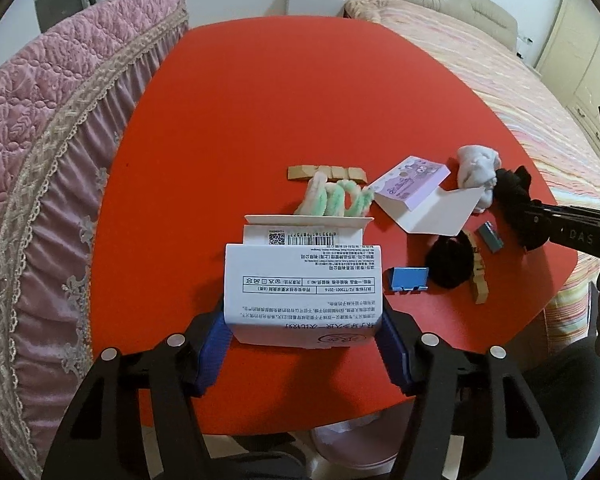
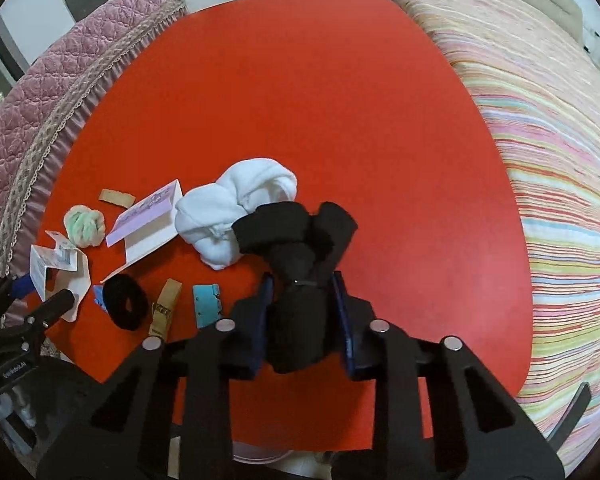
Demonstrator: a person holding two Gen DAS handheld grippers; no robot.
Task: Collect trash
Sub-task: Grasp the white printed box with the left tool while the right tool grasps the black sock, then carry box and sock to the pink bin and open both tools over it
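Observation:
My left gripper [image 1: 303, 330] is shut on a white printed cardboard sleeve [image 1: 300, 280] and holds it over the red table [image 1: 280, 100]; the sleeve also shows in the right wrist view [image 2: 56, 268]. My right gripper [image 2: 302, 308] is shut on a bundle of black socks [image 2: 296, 264], also seen in the left wrist view [image 1: 512, 192]. A white sock bundle [image 2: 236, 216] lies just beyond it. A purple-and-white open card [image 1: 416, 196], a green-white fuzzy scrunchie [image 1: 332, 198] and a black hair tie [image 1: 448, 264] lie on the table.
Beige strips [image 1: 326, 173], a blue binder clip [image 1: 408, 280], wooden clothespins [image 1: 478, 276] and a teal piece [image 2: 206, 305] lie on the table. A pink quilted cover [image 1: 40, 160] stands left, a striped bed [image 2: 560, 160] right. A pale bin [image 1: 352, 448] shows under the near table edge.

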